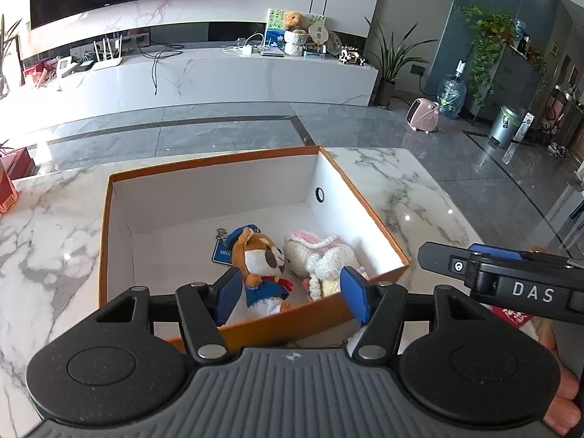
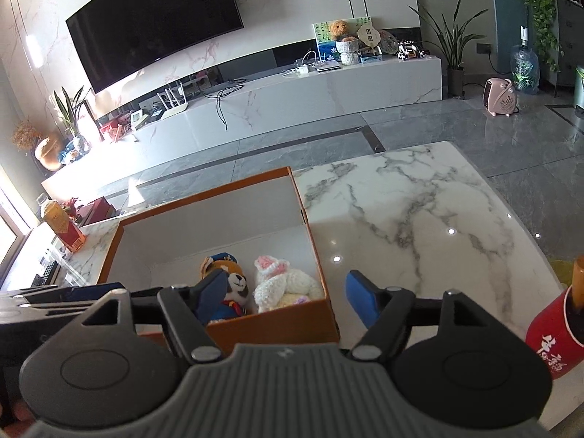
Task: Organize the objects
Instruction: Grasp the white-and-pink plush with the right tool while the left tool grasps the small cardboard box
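Observation:
An open orange box (image 1: 106, 241) with white inside walls stands on the marble table (image 1: 419, 197). Inside lie a brown plush dog in a blue outfit (image 1: 261, 259) and a white and pink knitted bunny (image 1: 321, 255), side by side. My left gripper (image 1: 292, 292) is open and empty above the box's near wall. My right gripper (image 2: 288, 292) is open and empty, its left finger over the box (image 2: 310, 321) and its right finger over the table. The dog (image 2: 230, 288) and bunny (image 2: 281, 284) also show in the right wrist view. The right gripper's body (image 1: 511, 277) shows at the left view's right side.
A red bottle-shaped object with white characters (image 2: 554, 332) stands on the table at the near right. An orange and red carton (image 2: 62, 226) stands at the table's far left. Beyond the table are grey floor tiles, a TV console and plants.

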A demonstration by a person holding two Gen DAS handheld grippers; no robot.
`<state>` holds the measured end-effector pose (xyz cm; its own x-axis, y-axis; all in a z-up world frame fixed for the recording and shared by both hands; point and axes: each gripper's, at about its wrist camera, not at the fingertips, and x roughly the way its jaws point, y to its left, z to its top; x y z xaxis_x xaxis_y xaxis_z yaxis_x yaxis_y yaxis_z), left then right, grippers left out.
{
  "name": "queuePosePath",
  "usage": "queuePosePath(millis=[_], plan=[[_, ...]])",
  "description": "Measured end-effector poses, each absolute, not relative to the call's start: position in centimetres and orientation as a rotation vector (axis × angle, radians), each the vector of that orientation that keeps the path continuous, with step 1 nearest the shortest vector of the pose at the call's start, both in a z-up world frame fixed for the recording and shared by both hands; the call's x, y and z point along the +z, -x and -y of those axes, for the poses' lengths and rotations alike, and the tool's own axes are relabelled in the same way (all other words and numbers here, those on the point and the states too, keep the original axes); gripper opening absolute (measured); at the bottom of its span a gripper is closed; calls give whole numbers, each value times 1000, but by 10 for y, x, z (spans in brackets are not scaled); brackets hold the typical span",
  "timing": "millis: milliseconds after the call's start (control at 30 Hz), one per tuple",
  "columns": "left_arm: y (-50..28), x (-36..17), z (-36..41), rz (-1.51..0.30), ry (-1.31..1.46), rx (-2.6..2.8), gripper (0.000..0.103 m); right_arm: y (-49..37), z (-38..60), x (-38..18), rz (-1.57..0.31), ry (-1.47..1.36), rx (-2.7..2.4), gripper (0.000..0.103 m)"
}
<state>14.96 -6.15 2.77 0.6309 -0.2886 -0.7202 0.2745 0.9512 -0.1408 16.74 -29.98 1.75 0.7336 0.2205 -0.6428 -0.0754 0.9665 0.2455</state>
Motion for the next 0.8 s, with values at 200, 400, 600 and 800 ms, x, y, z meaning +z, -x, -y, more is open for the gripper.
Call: queuePosePath(millis=[200, 400, 600, 800], plan=[[-110, 27, 60, -843, 4, -348, 69, -129, 316, 6, -767, -167, 205, 74], [-82, -1, 50, -883, -11, -278, 69, -111, 327, -32, -861, -132, 203, 73], [-62, -27, 34, -941, -11, -230, 70, -118, 319, -69, -937, -93, 200, 72], [-54, -52, 36, -989, -15, -214, 83, -126, 305, -83, -960, -48, 241, 76]])
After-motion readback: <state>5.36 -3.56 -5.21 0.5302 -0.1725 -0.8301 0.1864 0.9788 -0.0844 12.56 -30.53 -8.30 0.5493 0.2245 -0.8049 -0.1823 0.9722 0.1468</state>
